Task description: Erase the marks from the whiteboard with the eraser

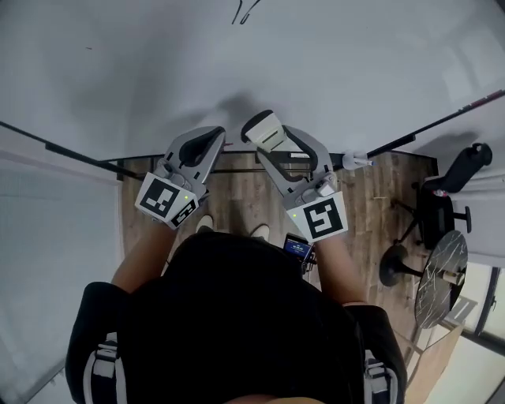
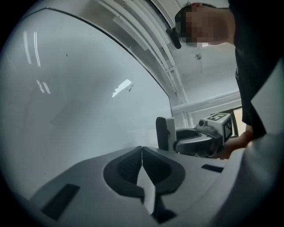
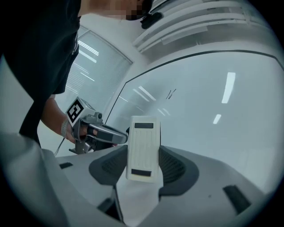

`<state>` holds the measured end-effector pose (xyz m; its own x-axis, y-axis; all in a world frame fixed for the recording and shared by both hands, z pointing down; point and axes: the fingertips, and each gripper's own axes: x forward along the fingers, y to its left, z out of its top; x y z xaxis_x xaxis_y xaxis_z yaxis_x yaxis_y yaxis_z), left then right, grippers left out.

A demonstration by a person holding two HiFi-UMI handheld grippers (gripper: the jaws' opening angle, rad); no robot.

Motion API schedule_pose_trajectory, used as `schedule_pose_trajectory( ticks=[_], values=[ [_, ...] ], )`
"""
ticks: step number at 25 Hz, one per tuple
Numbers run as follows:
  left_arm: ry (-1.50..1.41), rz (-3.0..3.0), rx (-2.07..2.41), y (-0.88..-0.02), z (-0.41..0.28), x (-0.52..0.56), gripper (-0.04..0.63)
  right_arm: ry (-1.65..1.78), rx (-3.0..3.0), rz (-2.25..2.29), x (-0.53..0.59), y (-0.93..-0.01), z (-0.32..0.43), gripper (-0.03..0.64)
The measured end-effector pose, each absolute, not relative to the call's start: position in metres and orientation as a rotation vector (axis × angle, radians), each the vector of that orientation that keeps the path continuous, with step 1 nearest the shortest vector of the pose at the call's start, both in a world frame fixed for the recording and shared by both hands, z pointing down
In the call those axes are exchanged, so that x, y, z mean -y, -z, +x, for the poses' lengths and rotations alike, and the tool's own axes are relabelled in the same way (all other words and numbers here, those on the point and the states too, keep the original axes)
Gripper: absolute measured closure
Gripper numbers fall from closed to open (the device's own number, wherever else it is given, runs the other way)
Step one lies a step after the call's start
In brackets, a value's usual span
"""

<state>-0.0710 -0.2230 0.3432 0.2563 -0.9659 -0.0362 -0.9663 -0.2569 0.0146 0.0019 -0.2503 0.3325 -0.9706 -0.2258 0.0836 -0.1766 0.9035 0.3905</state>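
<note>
The whiteboard (image 1: 252, 71) fills the upper part of the head view, with small black marks (image 1: 245, 11) near its top edge; the same marks (image 3: 170, 94) show faintly in the right gripper view. My right gripper (image 1: 264, 130) is shut on the white eraser (image 3: 143, 148), which stands upright between its jaws, close to the board. The eraser (image 2: 166, 133) also shows in the left gripper view, to the right. My left gripper (image 1: 207, 142) is shut with nothing between its jaws, beside the right one and just below the board.
A black tray rail (image 1: 71, 154) runs along the board's lower edge. A marker (image 1: 357, 162) lies on it at the right. Below is wooden floor (image 1: 371, 205), with a black office chair (image 1: 442, 197) and a round side table (image 1: 438, 276) at the right.
</note>
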Motion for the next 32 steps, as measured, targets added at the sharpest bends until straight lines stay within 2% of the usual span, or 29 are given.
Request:
schedule_pose_trajectory(
  ticks=[5, 12, 20, 25, 32],
  values=[
    [0.015, -2.299, -2.106, -0.335, -0.092, 0.222, 0.589, 0.890, 2.799, 0.329, 0.265, -0.305, -0.015, 0.394],
    [-0.025, -2.242, -2.142, -0.312, -0.108, 0.214, 0.589, 1.378, 2.537, 0.424, 0.270, -0.212, -0.044, 0.394],
    [-0.069, -2.226, -2.087, -0.290, -0.110, 0.217, 0.589, 1.558, 2.326, 0.639, 0.286, -0.098, -0.061, 0.397],
    [-0.086, -2.229, -2.112, -0.295, -0.121, 0.210, 0.589, 1.603, 2.169, 0.684, 0.290, -0.103, -0.083, 0.398],
    [-0.083, -2.214, -2.140, -0.300, -0.142, 0.198, 0.589, 1.531, 2.084, 0.465, 0.271, -0.205, -0.110, 0.399]
  ],
)
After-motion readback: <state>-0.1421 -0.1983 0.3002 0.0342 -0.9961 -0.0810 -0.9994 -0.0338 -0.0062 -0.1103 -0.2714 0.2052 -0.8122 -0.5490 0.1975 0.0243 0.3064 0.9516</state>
